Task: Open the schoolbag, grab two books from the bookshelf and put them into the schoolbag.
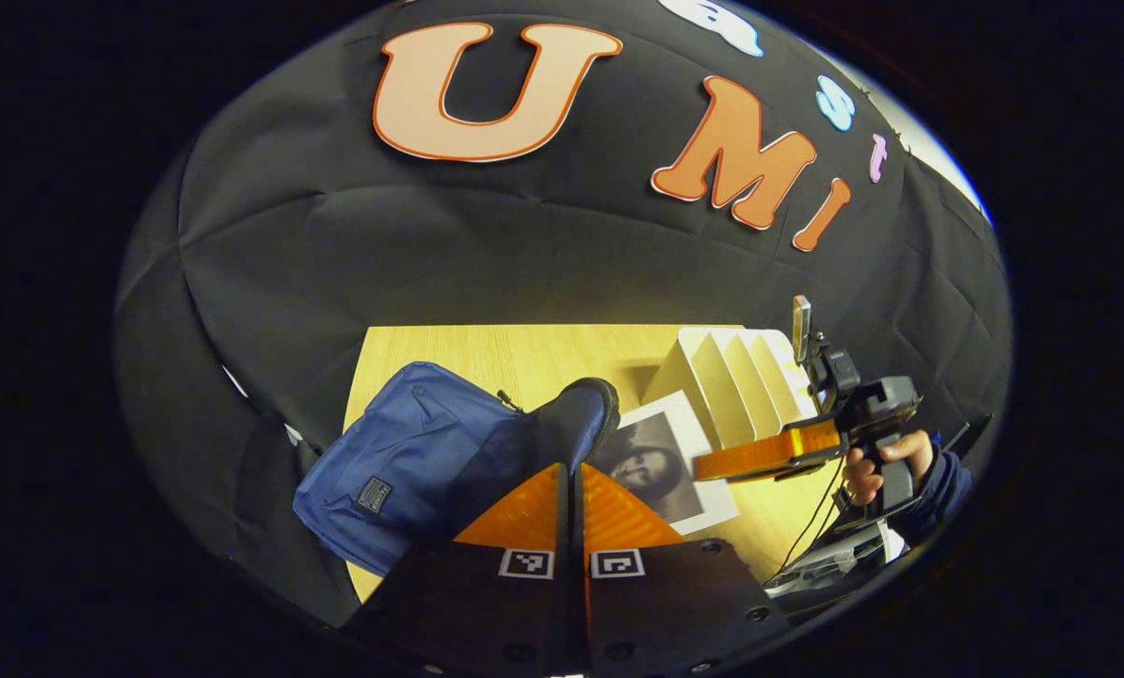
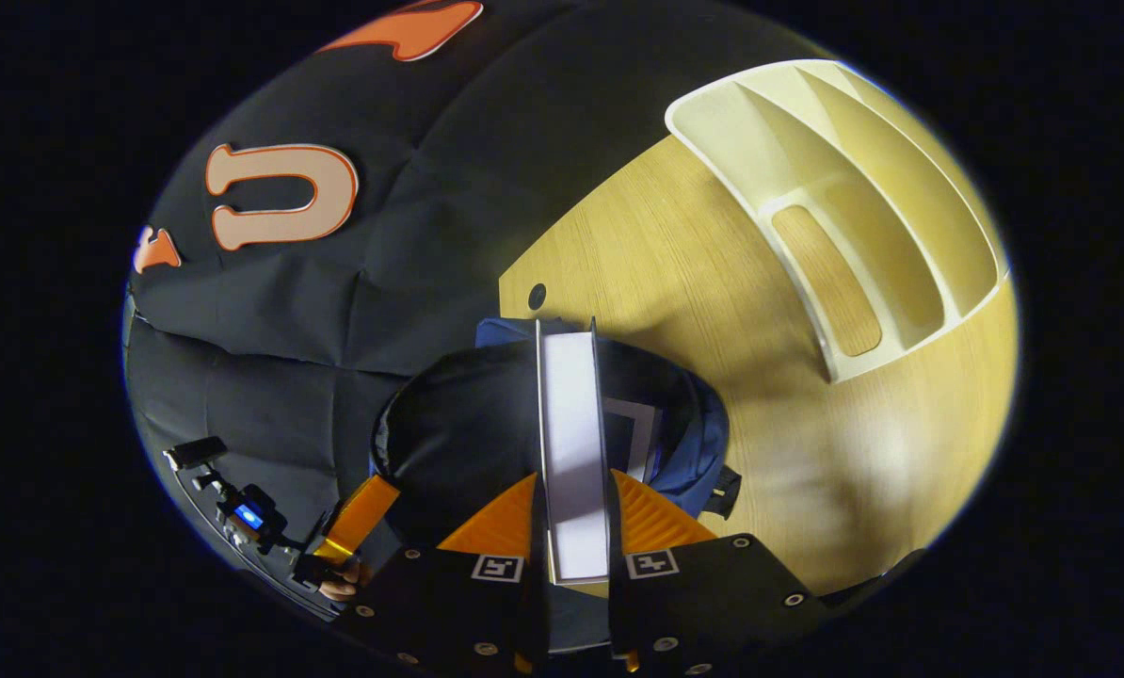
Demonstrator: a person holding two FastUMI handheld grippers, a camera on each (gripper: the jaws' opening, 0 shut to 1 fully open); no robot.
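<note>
The blue schoolbag (image 1: 402, 461) lies on the wooden table (image 1: 524, 353) with its mouth held up. My left gripper (image 1: 571, 468) is shut on the bag's dark rim flap. In the right gripper view the bag (image 2: 694, 461) gapes open below, and my left gripper (image 2: 369, 499) pinches its near edge. My right gripper (image 2: 573, 476) is shut on a book (image 2: 571, 414) seen edge-on, standing over the opening. A second book (image 2: 639, 424) with a white border sits inside. The left gripper view shows a portrait-covered book (image 1: 661, 452) at the bag's mouth, with my right gripper (image 1: 708, 464) at its edge.
The white bookshelf (image 1: 727, 372) stands on the table right of the bag, and its slots (image 2: 854, 188) look bare. A hand (image 1: 868, 471) holds the right gripper. Black cloth wall runs behind the table. Bare wood (image 2: 713, 282) lies between bag and shelf.
</note>
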